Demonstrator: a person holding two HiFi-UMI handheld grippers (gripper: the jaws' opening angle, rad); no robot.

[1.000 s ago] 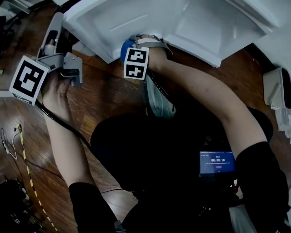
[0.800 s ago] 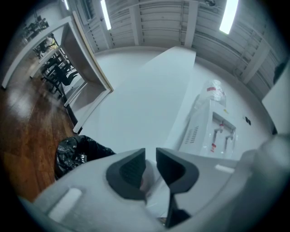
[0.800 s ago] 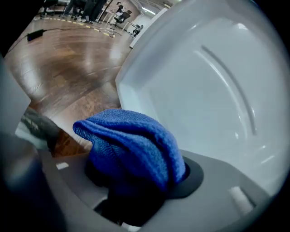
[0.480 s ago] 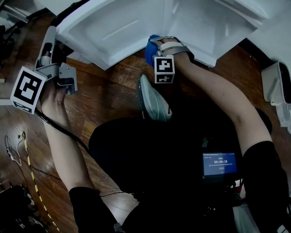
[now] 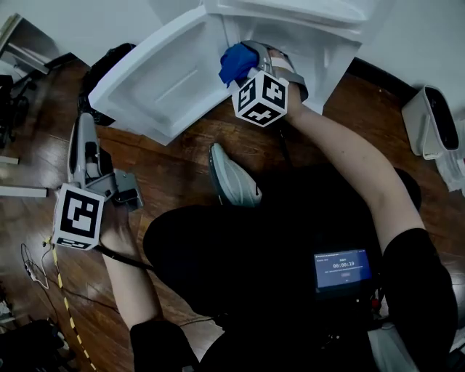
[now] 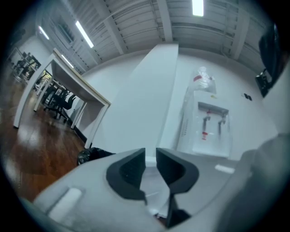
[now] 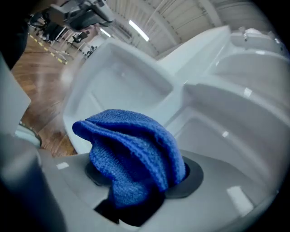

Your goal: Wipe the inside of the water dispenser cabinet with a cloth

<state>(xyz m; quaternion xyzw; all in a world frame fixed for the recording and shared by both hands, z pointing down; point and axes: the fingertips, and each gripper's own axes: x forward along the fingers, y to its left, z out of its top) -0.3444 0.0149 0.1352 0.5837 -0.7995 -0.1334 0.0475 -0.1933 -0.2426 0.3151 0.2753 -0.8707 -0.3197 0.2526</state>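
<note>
- Your right gripper (image 7: 141,176) is clamped on the blue cloth (image 7: 131,149). The cloth bunches up over both jaws and hides their tips.
- From the head view, that cloth sits at the mouth of the white cabinet (image 5: 312,33), where the open door (image 5: 167,80) meets it. I can't tell whether it touches the plastic.
- Your left gripper (image 6: 151,165) is closed. Only a thin slit shows between its black pads (image 6: 129,172), and nothing is in it. It hangs low on your left, well apart from the door.
- The floor (image 5: 174,160) is dark wood, and the wall behind the cabinet is white. The left gripper view shows strip lights (image 6: 198,7) overhead and a desk (image 6: 77,86) with dark chairs at the far left.
- Your shoe (image 5: 232,178) rests between the two grippers, just below the door's edge.
- A black bag (image 5: 109,62) lies behind the door.
- A white appliance (image 5: 432,120) stands to the right.
- A yellow cable (image 5: 51,280) trails along the floor on your left.
- A small lit screen (image 5: 341,269) sits at your front.
</note>
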